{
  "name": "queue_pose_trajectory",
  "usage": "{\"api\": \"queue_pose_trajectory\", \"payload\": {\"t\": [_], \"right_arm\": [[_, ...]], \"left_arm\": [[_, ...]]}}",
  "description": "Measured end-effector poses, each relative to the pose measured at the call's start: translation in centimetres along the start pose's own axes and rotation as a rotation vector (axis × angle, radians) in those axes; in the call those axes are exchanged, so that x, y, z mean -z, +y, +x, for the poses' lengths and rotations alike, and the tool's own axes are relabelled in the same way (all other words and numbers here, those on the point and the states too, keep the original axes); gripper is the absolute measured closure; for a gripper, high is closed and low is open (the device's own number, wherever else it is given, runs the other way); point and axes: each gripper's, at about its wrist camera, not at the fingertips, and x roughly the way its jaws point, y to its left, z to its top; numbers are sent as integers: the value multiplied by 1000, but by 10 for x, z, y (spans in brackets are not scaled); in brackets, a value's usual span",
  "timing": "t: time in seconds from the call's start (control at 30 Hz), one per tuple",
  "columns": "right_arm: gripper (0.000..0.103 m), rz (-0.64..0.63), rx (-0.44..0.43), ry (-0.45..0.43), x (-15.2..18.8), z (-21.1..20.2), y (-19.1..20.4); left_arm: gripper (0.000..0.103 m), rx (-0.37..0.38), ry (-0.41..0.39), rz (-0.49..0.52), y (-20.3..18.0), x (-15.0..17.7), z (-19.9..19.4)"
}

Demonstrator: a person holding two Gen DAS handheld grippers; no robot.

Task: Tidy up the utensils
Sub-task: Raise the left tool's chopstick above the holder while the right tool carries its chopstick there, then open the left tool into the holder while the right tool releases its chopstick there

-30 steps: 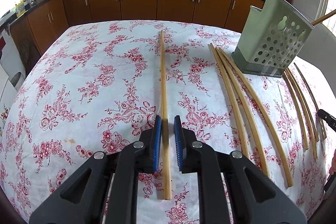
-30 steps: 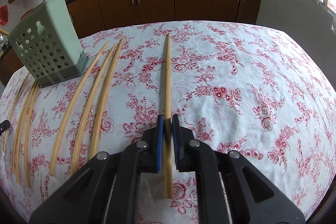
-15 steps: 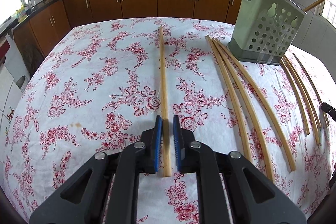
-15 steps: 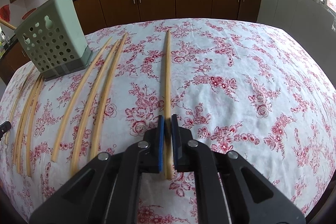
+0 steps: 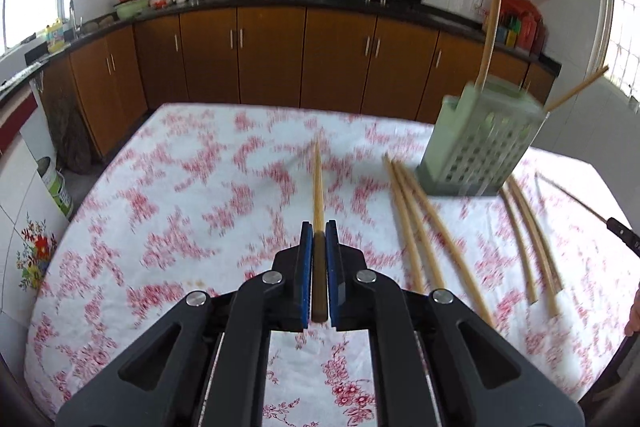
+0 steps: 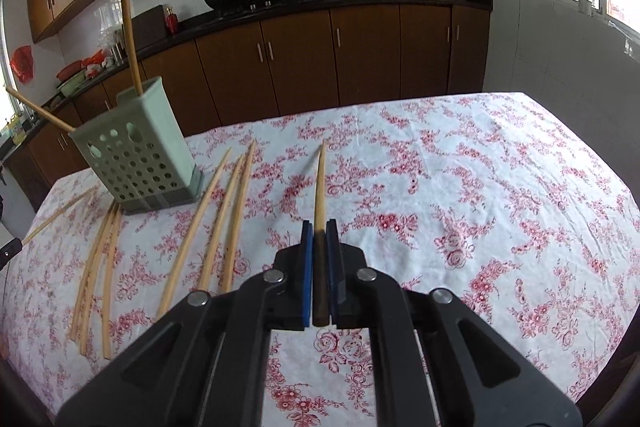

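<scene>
My left gripper [image 5: 319, 227] is shut on a wooden chopstick [image 5: 317, 187], lifted off the floral tablecloth and pointing forward. My right gripper [image 6: 319, 227] is shut on another wooden chopstick [image 6: 319, 183], also lifted. A pale green perforated utensil holder [image 5: 480, 143] stands at the right in the left wrist view and at the left in the right wrist view [image 6: 140, 151], with two chopsticks standing in it. Several loose chopsticks [image 6: 212, 227] lie on the cloth beside the holder.
The table [image 6: 480, 187] has a white cloth with red flowers. More chopsticks [image 5: 528, 235] lie right of the holder in the left wrist view. Brown kitchen cabinets [image 5: 280, 59] and a counter with pots stand behind the table.
Both grippers closed on their chopsticks and lifted them off the cloth, tilting up so the cabinets and wall come into view.
</scene>
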Motion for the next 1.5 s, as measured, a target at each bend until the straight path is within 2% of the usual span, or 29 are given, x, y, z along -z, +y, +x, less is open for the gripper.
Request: {"api": "queue_pose_trajectory", "payload": {"t": [0.2, 0.37, 0.67, 0.8, 0.93, 1.17, 1.27, 1.37, 1.5], "right_arm": [[95, 22, -19, -121, -27, -31, -1], [95, 29, -30, -190, -43, -47, -1], [95, 7, -50, -217, -56, -57, 5], [96, 15, -120, -217, -72, -75, 11], [96, 18, -260, -211, -94, -105, 23], [96, -47, -400, -328, -129, -158, 57], [96, -61, -387, -376, -142, -159, 71], [96, -62, -390, -384, -150, -147, 84], [96, -90, -357, -382, -155, -124, 104]], "left_arm": [[96, 40, -135, -61, 1, -33, -37], [96, 58, -214, -58, -7, -54, -55], [96, 63, -258, -26, -19, -71, -64], [96, 108, -280, -23, -23, -80, -82], [96, 166, -321, -10, -38, -93, -109], [96, 241, -435, -27, -71, -127, -141], [96, 243, -489, -41, -86, -142, -142], [96, 228, -526, -49, -100, -155, -133], [96, 178, -534, -33, -113, -155, -109]]}}
